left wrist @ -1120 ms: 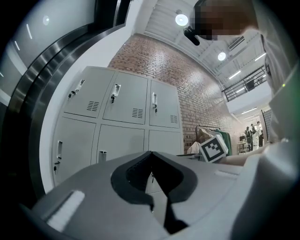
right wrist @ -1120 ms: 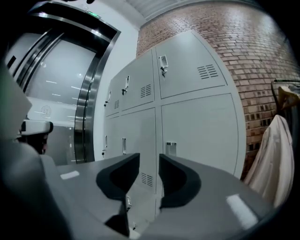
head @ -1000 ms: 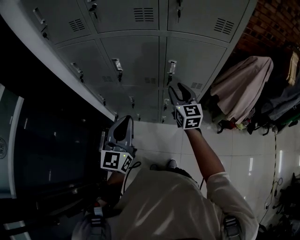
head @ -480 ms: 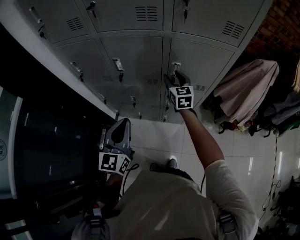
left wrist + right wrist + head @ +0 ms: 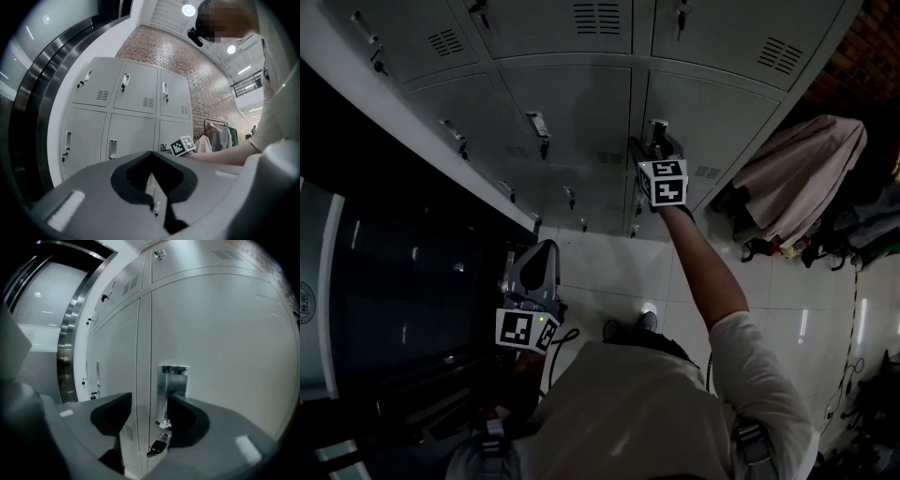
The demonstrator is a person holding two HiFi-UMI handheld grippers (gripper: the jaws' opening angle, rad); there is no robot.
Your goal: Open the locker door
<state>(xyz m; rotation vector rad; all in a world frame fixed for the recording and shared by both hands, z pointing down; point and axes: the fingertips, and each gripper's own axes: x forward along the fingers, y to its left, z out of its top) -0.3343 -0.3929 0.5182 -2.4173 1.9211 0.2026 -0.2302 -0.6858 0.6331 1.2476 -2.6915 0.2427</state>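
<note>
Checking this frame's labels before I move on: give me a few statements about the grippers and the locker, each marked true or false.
1. The right gripper is clamped shut on the locker handle. False: its jaws are opening, and the handle stands between them, not clamped.
2. The left gripper has its jaws together and empty. True.
3. The locker door by that handle is swung open. False: it sits closed, flush with its neighbour.
4. The left gripper touches a locker. False: it is held low, apart from the lockers.
5. Clothes hang to the right of the lockers. True.
</note>
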